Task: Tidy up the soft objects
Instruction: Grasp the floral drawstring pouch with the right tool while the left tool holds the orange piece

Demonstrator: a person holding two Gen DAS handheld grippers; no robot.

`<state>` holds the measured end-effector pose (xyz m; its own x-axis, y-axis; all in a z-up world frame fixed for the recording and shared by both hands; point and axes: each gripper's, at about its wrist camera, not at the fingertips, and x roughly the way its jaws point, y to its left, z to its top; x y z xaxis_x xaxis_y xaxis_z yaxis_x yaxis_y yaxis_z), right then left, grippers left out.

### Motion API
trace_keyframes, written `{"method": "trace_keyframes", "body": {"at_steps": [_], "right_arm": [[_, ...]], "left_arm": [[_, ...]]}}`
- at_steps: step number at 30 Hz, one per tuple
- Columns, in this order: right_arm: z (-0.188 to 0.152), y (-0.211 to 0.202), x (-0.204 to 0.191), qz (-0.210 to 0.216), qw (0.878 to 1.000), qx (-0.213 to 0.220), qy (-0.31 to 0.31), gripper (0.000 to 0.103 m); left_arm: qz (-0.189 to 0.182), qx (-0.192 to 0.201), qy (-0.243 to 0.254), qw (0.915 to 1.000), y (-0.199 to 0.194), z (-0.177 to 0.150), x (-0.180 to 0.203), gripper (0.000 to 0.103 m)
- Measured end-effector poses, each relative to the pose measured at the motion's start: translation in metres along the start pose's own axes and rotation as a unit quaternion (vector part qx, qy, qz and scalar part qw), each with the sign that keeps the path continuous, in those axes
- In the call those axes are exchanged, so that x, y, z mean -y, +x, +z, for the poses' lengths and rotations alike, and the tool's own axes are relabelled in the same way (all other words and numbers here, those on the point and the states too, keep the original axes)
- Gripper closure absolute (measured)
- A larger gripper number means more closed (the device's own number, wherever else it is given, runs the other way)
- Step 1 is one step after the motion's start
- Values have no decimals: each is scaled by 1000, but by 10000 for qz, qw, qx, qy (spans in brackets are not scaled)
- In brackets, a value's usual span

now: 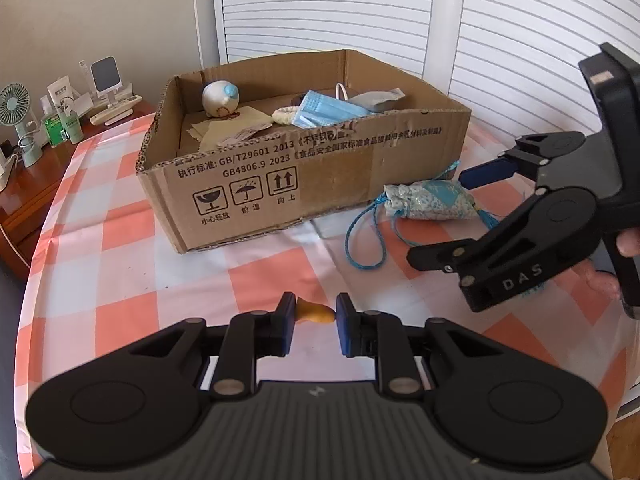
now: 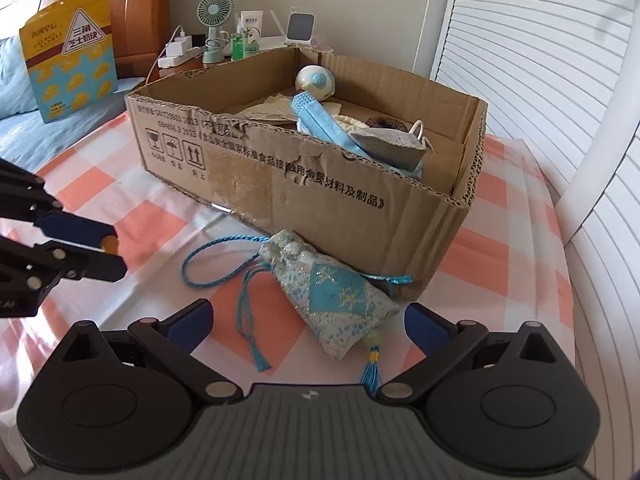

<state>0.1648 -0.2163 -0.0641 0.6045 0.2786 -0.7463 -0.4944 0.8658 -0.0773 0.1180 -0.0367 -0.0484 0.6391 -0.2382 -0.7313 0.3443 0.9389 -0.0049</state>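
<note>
Left gripper: jaws nearly together, blue pads clamped on a small orange foam earplug, held crosswise between them, above the tablecloth. From the right wrist view the same gripper comes in at the left edge, a bit of orange showing between its pads.

Right gripper: jaws spread wide, nothing between the pads. Blue brocade sachet lies on the cloth in the gap between the two fingers; contact with either pad cannot be told. Its braided blue cord loops off to the left, and tassels trail toward the near edge. A hand shows behind the right gripper's grip in the left wrist view.

Sachet sits just beside the near wall of the cardboard box, toward the box's right corner.

Inside the box: blue face mask, small white-and-blue round toy at the far left corner, cream scrunchie, grey packet, tan cloth.

Surface: table under an orange, white and pale blue checked cloth. White louvered doors behind. Wooden side table at far left with a mint desk fan and green bottles. Yellow snack bag stands on blue bedding.

Writing: box reads "GB/T29601 2013", "GB4806.9 2023", with fragile, keep-dry and this-way-up symbols. Right gripper's body reads "DAS".
</note>
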Motion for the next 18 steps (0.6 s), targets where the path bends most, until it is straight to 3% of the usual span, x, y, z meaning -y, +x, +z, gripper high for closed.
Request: {"method": "trace_keyframes", "body": {"at_steps": [3, 8, 14, 18], "right_arm": [[6, 10, 2, 139, 9998, -102, 133, 0], [1, 1, -19, 760, 9969, -156, -101, 0], [7, 4, -25, 440, 9987, 31, -270, 1], [19, 13, -20, 408, 9988, 68, -258, 20]], "left_arm": [[22, 0, -26, 10000, -1, -1, -3, 83], [56, -35, -67, 10000, -2, -2, -10, 83], [59, -65, -101, 9999, -1, -3, -15, 83], [45, -65, -102, 9999, 0, -3, -15, 83]]}}
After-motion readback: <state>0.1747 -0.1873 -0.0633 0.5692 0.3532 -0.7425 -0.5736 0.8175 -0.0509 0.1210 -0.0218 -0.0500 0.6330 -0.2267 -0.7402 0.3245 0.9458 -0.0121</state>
